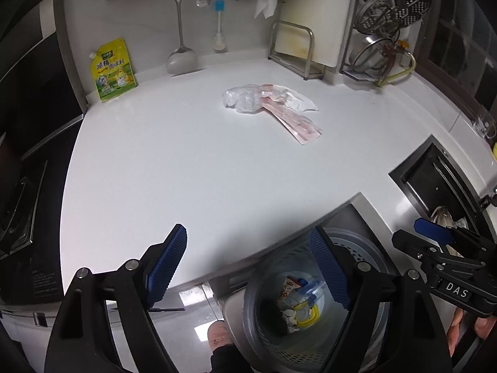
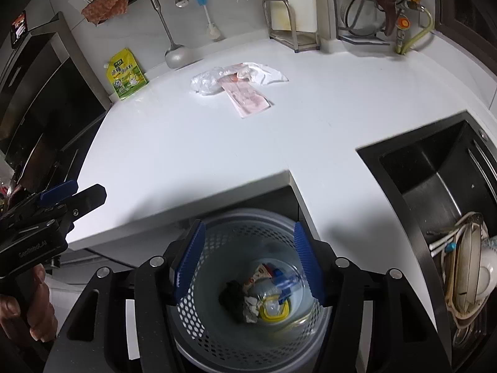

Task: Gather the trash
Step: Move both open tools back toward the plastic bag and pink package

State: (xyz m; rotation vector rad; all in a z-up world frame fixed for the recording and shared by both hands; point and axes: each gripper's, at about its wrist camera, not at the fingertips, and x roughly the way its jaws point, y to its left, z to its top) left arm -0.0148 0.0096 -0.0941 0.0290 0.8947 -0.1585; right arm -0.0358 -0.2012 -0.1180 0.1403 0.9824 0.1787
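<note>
A crumpled clear plastic bag [image 1: 240, 99] and a pink wrapper [image 1: 295, 122] lie together on the white counter [image 1: 186, 161] near the back; they also show in the right wrist view, bag [image 2: 206, 82], wrapper [image 2: 247, 96]. A grey perforated trash bin [image 2: 217, 242] stands below the counter's front notch with several scraps inside [image 2: 264, 298]; it also shows in the left wrist view [image 1: 279, 326]. My right gripper [image 2: 248, 264] is open and empty right above the bin. My left gripper [image 1: 248, 267] is open and empty over the counter's front edge.
A yellow seasoning pouch [image 1: 113, 70] leans on the back wall. A ladle [image 1: 181, 59], spoon and brush hang there. A cutting board rack [image 1: 295, 49] and pot lids stand at the back right. A black sink [image 2: 435, 186] with dishes is at right, a stove [image 1: 18, 202] at left.
</note>
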